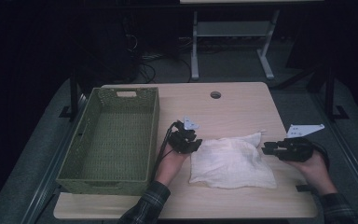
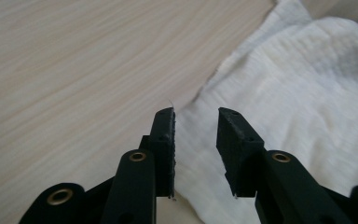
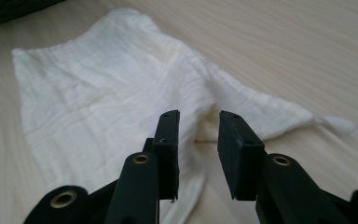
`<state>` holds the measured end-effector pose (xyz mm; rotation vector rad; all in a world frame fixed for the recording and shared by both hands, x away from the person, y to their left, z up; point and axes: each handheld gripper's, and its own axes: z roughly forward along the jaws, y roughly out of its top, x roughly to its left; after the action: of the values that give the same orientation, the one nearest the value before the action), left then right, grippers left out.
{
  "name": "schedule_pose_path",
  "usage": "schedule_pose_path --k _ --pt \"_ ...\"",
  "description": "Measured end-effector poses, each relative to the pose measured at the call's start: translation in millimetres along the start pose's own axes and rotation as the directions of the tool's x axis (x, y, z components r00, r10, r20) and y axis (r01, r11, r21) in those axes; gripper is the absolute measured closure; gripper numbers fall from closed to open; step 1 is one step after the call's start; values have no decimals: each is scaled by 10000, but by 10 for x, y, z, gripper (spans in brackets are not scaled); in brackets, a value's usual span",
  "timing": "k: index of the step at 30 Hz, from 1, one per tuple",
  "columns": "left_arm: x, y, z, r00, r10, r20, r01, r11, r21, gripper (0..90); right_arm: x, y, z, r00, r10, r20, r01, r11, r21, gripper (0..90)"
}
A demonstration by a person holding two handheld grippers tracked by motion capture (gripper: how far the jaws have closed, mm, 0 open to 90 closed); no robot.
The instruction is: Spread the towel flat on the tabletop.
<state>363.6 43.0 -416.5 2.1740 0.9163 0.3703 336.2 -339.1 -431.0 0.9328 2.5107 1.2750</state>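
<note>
Centrally, a white crinkled cloth (image 1: 232,162) lies rumpled on the pale wood-grain table (image 1: 233,105) — a green woven basket (image 1: 112,140) stands well left. Left gripper (image 1: 189,142) and right gripper (image 1: 265,149) flank the cloth — both jaws parted, grasping nothing.

High cam overhead, fwd-down; both gripper cams close, sharing cloth (image 1: 231,162).

Basket (image 1: 109,140) blocks left; bare table (image 1: 233,100) beyond cloth (image 1: 230,162).
</note>
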Motion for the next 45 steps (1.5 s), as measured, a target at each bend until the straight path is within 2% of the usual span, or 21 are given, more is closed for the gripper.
schedule_pose_path --k 4,6,8,12,14,17,19,20,21,22,23,29,31,32,34,38,39,40,41,43,45 --pt "104 27 140 9998 -112 -185 116 9997 221 693 -92 60 73 10000 74 38 -74 10000 -5 687" --pt "149 23 212 9996 -265 -98 268 9993 279 692 -140 88 118 9999 155 28 -155 9999 -54 687" --pt "183 -14 312 9983 -443 378 422 9977 529 672 -182 123 179 9997 226 -24 -226 9997 -44 687" --pt "183 -33 346 9966 -338 749 284 9971 713 629 -187 124 253 9997 217 -75 -217 9997 100 690" --pt "176 -30 354 9942 -332 1020 280 9982 521 619 -182 118 260 9998 185 -55 -184 9997 156 691" --pt "124 -49 418 9911 -162 1320 60 9970 768 594 -179 109 238 9998 191 -7 -190 9997 129 691" --pt "111 -52 430 9909 5 1344 -124 9961 875 618 -181 108 231 9999 170 4 -170 9998 117 691" --pt "99 -53 434 9908 65 1349 -181 9963 846 699 -181 106 227 9998 188 14 -189 9998 109 692" --pt "80 -51 441 9902 109 1396 -227 9963 834 836 -185 99 225 9997 233 29 -234 9996 125 693" --pt "78 -48 439 9895 204 1434 -335 9954 896 836 -185 99 225 9997 233 29 -234 9996 125 693" --pt "60 -44 426 9879 252 1531 -384 9957 840 896 -191 91 228 9997 224 26 -224 9997 103 697" --pt "-33 -7 298 9845 537 1669 -642 9963 580 898 -185 85 222 9998 214 52 -215 9997 141 700" --pt "-65 -9 262 9862 735 1485 -826 9950 560 897 -181 84 221 9998 205 37 -206 9997 121 701" --pt "-53 -15 254 9880 910 1252 -968 9944 417 837 -183 83 218 9998 196 57 -197 9997 132 702" --pt "-26 -35 273 9893 927 1125 -975 9945 385 668 -182 81 221 9998 203 48 -204 9997 127 701" --pt "-18 -93 363 9893 1115 939 -1181 9907 671 593 -179 73 221 9997 245 56 -246 9995 194 702" --pt "-18 -93 363 9893 1115 939 -1181 9907 671 613 -179 73 221 9997 245 56 -246 9995 194 702" --pt "-7 -122 410 9890 1110 980 -1196 9890 866 672 -187 69 223 9997 223 72 -225 9995 203 702" --pt "-5 -125 417 9888 1113 993 -1202 9887 891 761 -186 69 223 9997 237 64 -239 9995 214 704" --pt "-6 -120 402 9900 1048 948 -1127 9902 824 862 -186 68 224 9997 215 67 -216 9995 211 705" --pt "-20 -96 354 9898 1098 910 -1160 9910 665 891 -184 65 221 9997 218 67 -220 9995 213 705"
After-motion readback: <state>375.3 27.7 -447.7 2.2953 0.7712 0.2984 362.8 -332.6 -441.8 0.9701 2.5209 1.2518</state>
